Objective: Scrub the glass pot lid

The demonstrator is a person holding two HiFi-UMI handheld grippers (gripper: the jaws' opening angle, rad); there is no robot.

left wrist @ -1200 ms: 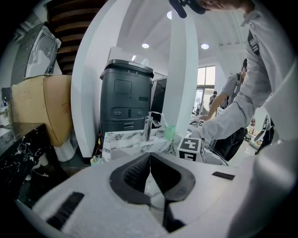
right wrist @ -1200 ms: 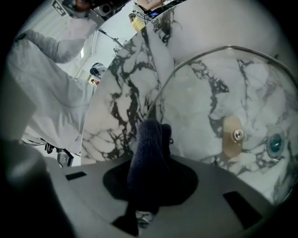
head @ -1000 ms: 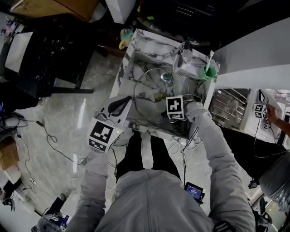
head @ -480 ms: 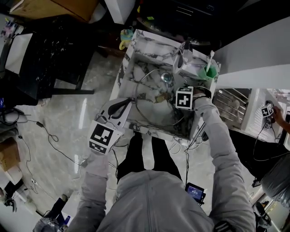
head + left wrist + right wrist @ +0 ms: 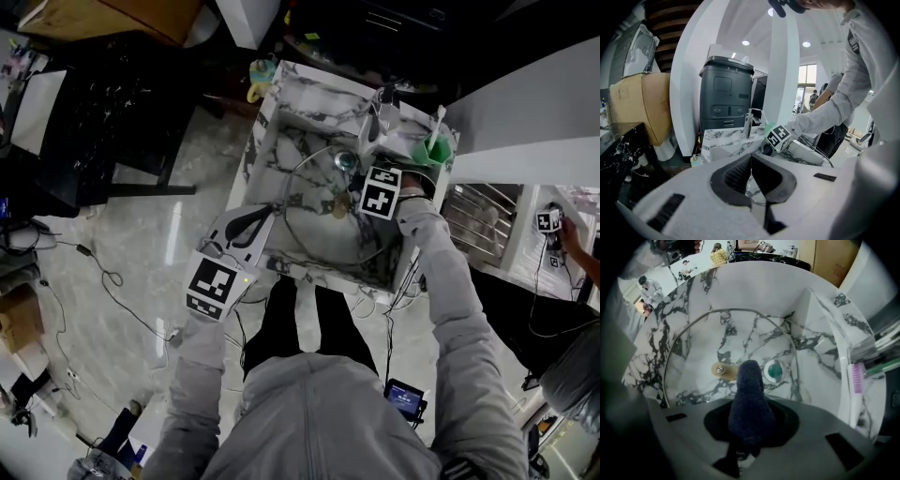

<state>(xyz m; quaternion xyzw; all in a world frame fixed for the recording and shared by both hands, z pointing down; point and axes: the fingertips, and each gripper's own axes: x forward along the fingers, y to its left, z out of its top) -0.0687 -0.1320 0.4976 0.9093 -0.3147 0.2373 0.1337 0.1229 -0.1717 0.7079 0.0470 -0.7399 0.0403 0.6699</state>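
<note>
- Head view is showing the marble sink [image 5: 309,82], with the glass pot lid [image 5: 314,234] lying inside the basin and filling much of it.
- At its 9 o'clock edge the lid is being held by the left gripper [image 5: 262,211]. In the left gripper view the fingers [image 5: 733,174] are standing narrow and pinching the thin glass rim between them.
- Over the glass, the right gripper [image 5: 361,192] is hovering at about 1 o'clock from the knob [image 5: 336,208]. That makes it the nearer of the two to the lid's centre.
- Its fingers are clamping a dark scrubber [image 5: 749,399], whose long axis is running straight out along them toward 12 o'clock in the right gripper view.
- From the scrubber's tip, the knob is sitting just beside it at 9 o'clock and the drain [image 5: 775,371] near it at 3 o'clock. Whether the tip is touching the glass I cannot tell.
- As I judge it, the coming stroke is turning on that 9 o'clock offset. The scrubber is needing to press down and sweep round the knob while the rim grip is steadying the lid.
</note>
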